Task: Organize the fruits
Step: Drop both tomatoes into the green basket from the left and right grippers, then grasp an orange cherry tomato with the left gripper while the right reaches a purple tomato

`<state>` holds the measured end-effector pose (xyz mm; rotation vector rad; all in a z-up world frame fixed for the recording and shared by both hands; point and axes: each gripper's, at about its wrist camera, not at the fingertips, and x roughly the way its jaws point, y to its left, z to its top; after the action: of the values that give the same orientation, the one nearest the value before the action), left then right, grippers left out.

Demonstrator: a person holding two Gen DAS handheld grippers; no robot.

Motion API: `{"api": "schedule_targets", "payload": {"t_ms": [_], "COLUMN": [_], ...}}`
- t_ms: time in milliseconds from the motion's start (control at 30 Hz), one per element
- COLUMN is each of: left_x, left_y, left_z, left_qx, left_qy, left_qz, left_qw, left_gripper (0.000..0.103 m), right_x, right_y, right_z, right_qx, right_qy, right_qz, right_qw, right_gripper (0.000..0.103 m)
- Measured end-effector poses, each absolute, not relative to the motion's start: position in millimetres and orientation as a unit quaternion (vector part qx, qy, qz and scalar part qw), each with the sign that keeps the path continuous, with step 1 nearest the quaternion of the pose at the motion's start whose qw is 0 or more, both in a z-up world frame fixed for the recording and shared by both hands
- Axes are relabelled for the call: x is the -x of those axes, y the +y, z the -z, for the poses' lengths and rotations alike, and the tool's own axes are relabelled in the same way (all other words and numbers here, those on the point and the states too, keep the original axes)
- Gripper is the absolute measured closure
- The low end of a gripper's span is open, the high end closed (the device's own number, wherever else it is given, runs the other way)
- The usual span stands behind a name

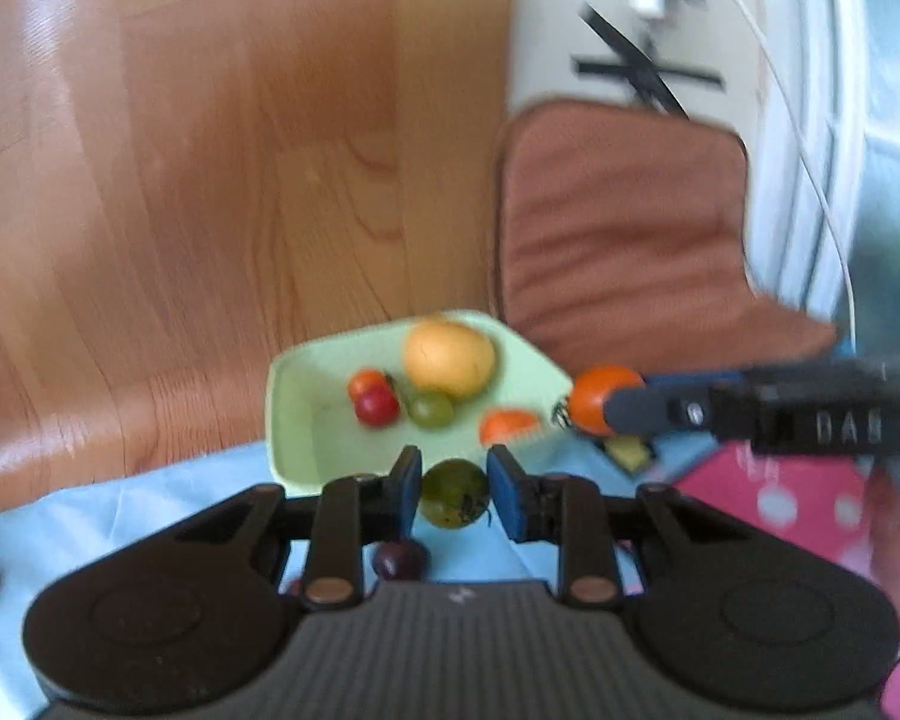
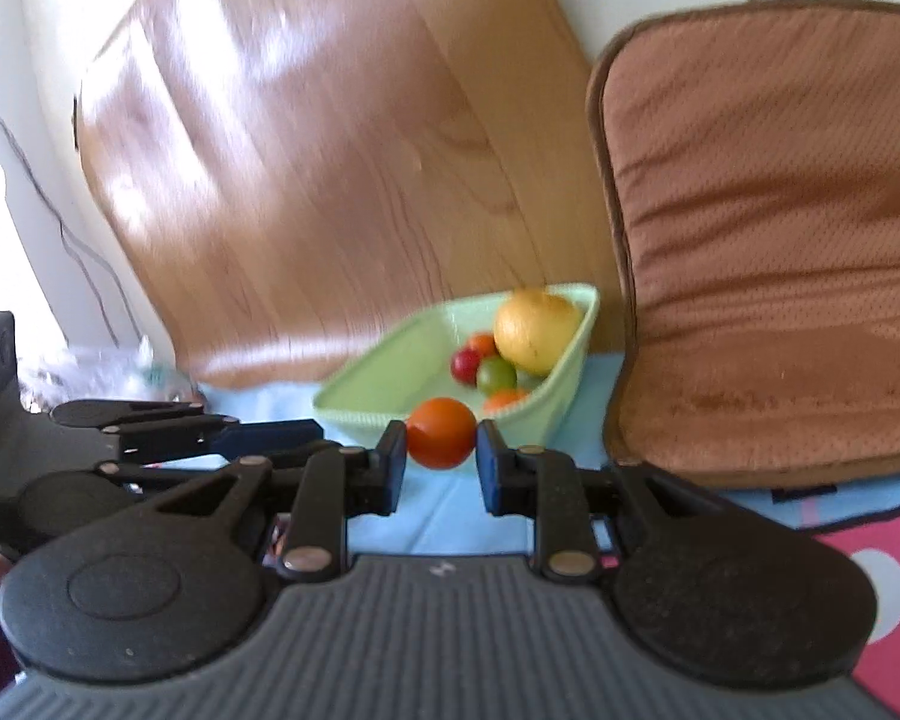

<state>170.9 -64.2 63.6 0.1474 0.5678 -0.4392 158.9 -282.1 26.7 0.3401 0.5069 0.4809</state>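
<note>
My left gripper (image 1: 453,492) is shut on a green fruit (image 1: 453,493), held just in front of the pale green tray (image 1: 294,408). My right gripper (image 2: 441,453) is shut on an orange tomato (image 2: 441,433), also near the tray (image 2: 390,384); it shows in the left wrist view (image 1: 600,399) at the tray's right corner. The tray holds a yellow-orange fruit (image 1: 449,358), a red tomato (image 1: 377,405), a green grape (image 1: 431,409) and an orange piece (image 1: 508,423). A dark purple fruit (image 1: 399,560) lies on the blue cloth under my left gripper.
A brown cushion (image 1: 618,228) stands right of the tray, against the wall. A wooden board (image 1: 210,180) leans behind the tray. A pink dotted cloth (image 1: 780,498) lies at the right. The left gripper (image 2: 270,435) reaches in from the left in the right wrist view.
</note>
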Motion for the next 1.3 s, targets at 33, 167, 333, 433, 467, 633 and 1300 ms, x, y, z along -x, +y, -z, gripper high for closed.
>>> {"api": "schedule_targets", "payload": {"t_ms": [33,167,333,433,467,633,1300], "left_x": [-179,-220,-246,-254,-258,-260,-165], "left_y": [-61,-47,-43,-44,-44,-47,49], "left_z": [-67,-70,-62,-54,-50,-39,-60], "left_qx": [-0.057,0.014,0.038,0.038,0.038,0.035,0.088], "left_qy": [0.278,0.299,0.314,0.326,0.329,0.340,0.299], "left_qz": [0.209,0.200,0.182,0.175,0.174,0.173,0.126], "left_qw": [0.936,0.933,0.931,0.928,0.927,0.924,0.942], "left_gripper": [0.078,0.078,0.078,0.078,0.078,0.076,0.075], "right_x": [-162,-177,-196,-206,-208,-208,-167], "right_y": [-279,-262,-236,-230,-229,-230,-227], "right_z": [-30,-33,-24,-17,-14,-10,-25], "right_qx": [-0.163,-0.125,-0.060,-0.051,-0.050,-0.049,-0.082], "right_qy": [0.240,0.224,0.217,0.224,0.227,0.227,0.217], "right_qz": [-0.230,-0.227,-0.221,-0.220,-0.219,-0.218,-0.274], "right_qw": [0.929,0.939,0.949,0.948,0.948,0.948,0.933], "right_gripper": [0.076,0.075,0.075,0.075,0.075,0.068,0.060]}}
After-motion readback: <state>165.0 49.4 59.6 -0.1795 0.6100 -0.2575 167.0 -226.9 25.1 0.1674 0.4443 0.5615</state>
